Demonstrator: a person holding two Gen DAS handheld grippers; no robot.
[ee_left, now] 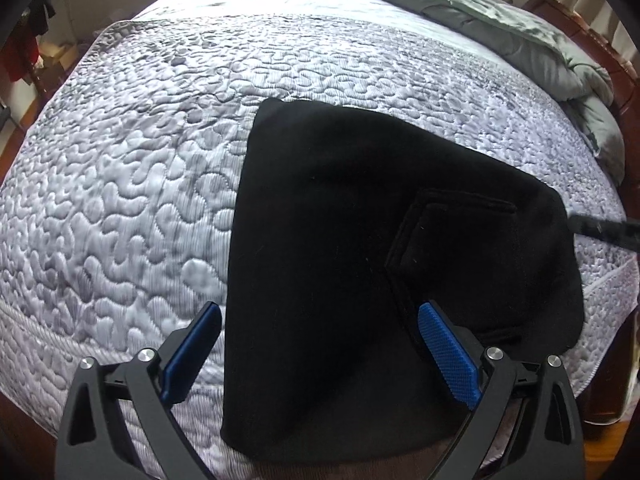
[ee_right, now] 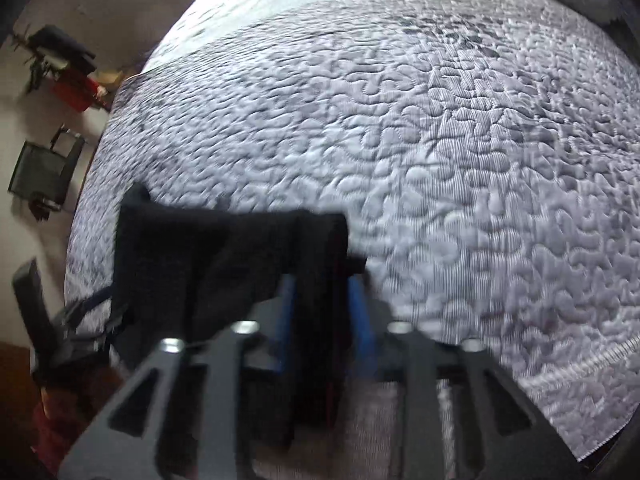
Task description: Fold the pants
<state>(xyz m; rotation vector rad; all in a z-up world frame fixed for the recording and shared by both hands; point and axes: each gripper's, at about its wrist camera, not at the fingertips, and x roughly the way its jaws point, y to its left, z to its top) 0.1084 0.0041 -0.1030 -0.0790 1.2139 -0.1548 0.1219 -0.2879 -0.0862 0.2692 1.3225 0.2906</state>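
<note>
The black pants lie folded in a thick bundle on the quilted grey bedspread, a back pocket showing on top. My left gripper is open, its blue pads on either side of the bundle's near part, just above it. In the right wrist view, my right gripper is shut on an edge of the black pants; the cloth is clamped between the blue pads. That view is blurred. A black part of the right gripper shows at the pants' right edge in the left wrist view.
A crumpled grey-green duvet lies at the bed's far right by a wooden headboard. The bedspread's near edge is close. A black chair and red clutter stand by the wall left of the bed.
</note>
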